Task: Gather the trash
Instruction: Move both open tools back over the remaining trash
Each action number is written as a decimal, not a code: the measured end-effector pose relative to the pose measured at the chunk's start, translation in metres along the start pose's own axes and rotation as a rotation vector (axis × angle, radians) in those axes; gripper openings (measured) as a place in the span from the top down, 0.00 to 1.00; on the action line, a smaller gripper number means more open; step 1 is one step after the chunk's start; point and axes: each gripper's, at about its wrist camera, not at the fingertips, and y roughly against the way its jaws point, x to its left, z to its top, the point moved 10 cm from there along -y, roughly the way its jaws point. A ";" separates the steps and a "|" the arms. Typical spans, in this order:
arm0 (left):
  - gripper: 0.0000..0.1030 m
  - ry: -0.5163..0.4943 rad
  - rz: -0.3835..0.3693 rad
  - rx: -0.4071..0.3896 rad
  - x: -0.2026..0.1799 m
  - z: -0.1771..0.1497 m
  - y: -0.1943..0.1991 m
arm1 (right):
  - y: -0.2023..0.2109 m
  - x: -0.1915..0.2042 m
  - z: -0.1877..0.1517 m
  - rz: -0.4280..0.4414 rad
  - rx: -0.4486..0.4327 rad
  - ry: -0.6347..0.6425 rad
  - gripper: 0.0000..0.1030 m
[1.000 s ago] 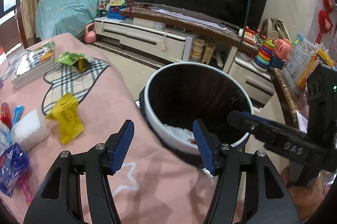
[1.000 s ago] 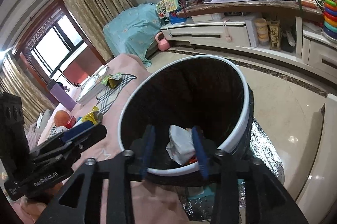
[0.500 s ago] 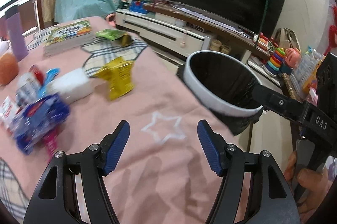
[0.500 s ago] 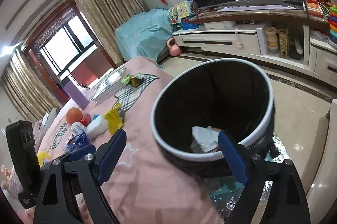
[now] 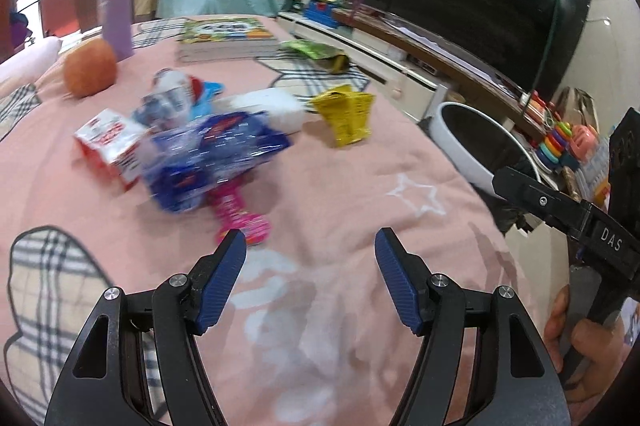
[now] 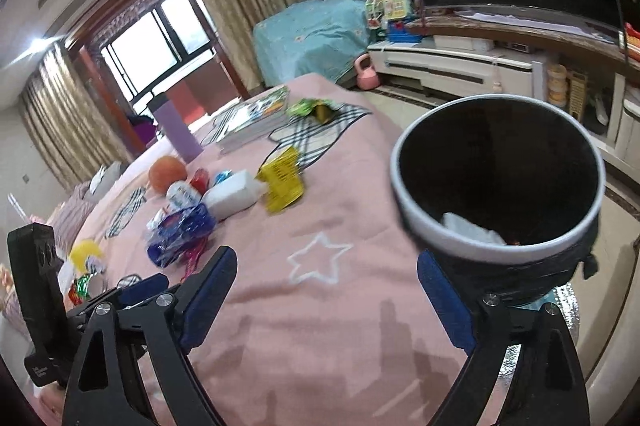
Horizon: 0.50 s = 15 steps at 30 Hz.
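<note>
Reaching with your empty, spread left gripper (image 5: 310, 276), take the crinkly blue plastic wrapper (image 5: 212, 162) mid-bedspread (image 5: 360, 186) by its bunched edge; probably light, slippery. Right gripper (image 6: 326, 296) is released too.

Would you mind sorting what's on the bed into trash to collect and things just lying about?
For the job: yellow wrapper, blue plastic bag, green wrapper, pink wrapper, trash bin.
Lying about: books, orange, purple bottle.

Both claws now off bin (image 6: 496, 182).
</note>
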 end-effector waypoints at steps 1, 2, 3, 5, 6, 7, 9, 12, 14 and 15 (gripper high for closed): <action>0.34 0.008 0.005 -0.002 0.005 -0.001 0.002 | -0.002 0.004 -0.002 -0.001 0.006 0.003 0.09; 0.34 0.015 0.009 -0.003 0.010 -0.002 0.004 | -0.005 0.008 -0.004 0.001 0.013 0.008 0.09; 0.34 0.021 0.012 -0.004 0.015 -0.002 0.005 | -0.006 0.010 -0.005 0.004 0.017 0.012 0.09; 0.34 0.032 0.021 -0.011 0.023 -0.003 0.009 | -0.010 0.018 -0.009 0.010 0.025 0.019 0.08; 0.34 0.038 0.024 -0.014 0.027 -0.004 0.010 | -0.012 0.021 -0.010 0.013 0.028 0.024 0.08; 0.34 0.042 0.027 -0.015 0.030 -0.004 0.011 | -0.014 0.024 -0.011 0.013 0.030 0.028 0.08; 0.34 0.053 0.033 -0.017 0.038 -0.004 0.012 | -0.017 0.030 -0.013 0.014 0.037 0.040 0.08; 0.33 0.070 0.039 -0.018 0.047 -0.005 0.013 | -0.023 0.037 -0.014 0.015 0.044 0.050 0.08; 0.33 0.082 0.040 -0.017 0.053 -0.004 0.013 | -0.025 0.041 -0.014 0.017 0.048 0.056 0.08; 0.33 0.087 0.040 -0.016 0.055 -0.004 0.012 | -0.027 0.043 -0.014 0.017 0.050 0.060 0.08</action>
